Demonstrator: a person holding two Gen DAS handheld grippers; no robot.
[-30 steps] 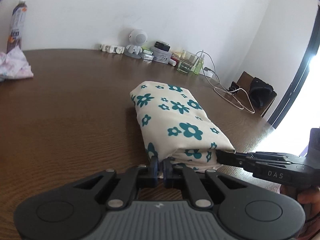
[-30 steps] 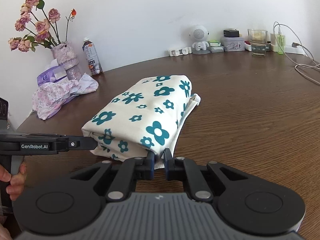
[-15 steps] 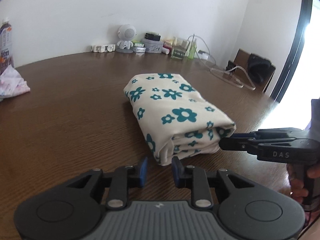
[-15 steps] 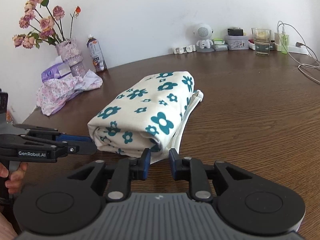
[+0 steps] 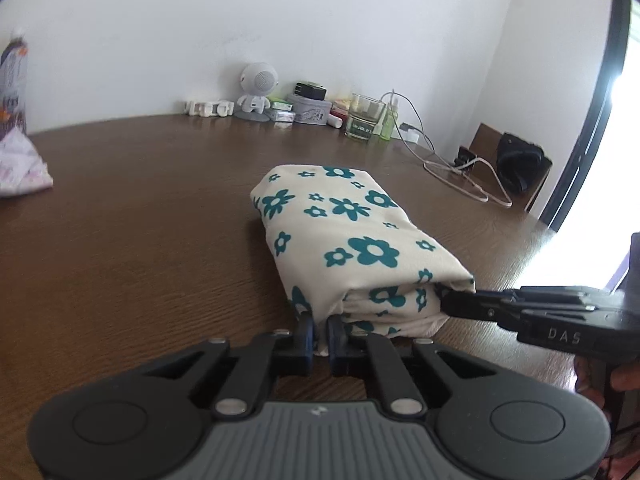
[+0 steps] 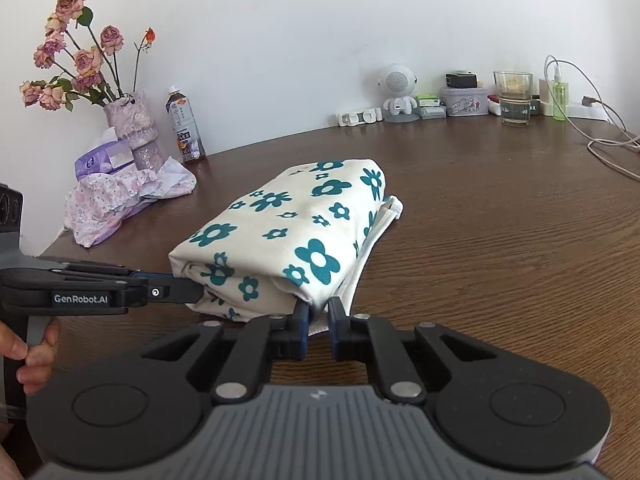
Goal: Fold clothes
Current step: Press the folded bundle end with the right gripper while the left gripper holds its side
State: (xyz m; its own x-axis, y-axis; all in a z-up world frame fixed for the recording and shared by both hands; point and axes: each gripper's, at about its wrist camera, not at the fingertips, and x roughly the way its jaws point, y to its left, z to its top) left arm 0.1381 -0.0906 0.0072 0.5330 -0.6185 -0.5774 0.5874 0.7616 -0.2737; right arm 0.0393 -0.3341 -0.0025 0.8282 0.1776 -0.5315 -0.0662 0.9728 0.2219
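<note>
A folded cream garment with teal flowers (image 5: pixel 344 236) lies as a thick bundle on the brown wooden table (image 5: pixel 140 248). My left gripper (image 5: pixel 322 334) is shut on the bundle's near left corner, with fabric pinched between its blue pads. In the right wrist view the same garment (image 6: pixel 288 232) runs away from me, and my right gripper (image 6: pixel 319 318) is shut on its near right corner. Each gripper shows side-on in the other's view: the right one (image 5: pixel 446 304) and the left one (image 6: pixel 198 292), both touching the bundle's near end.
A crumpled pink floral cloth (image 6: pixel 116 200), a vase of dried roses (image 6: pixel 132 128) and a drink bottle (image 6: pixel 185 126) sit at the far left. A small white robot figure (image 6: pixel 396 94), a glass (image 6: pixel 514 98), boxes and cables (image 6: pixel 608 148) line the back wall.
Half a second ago both grippers stood open just short of the garment. Both have since moved forward and closed on its near corners.
</note>
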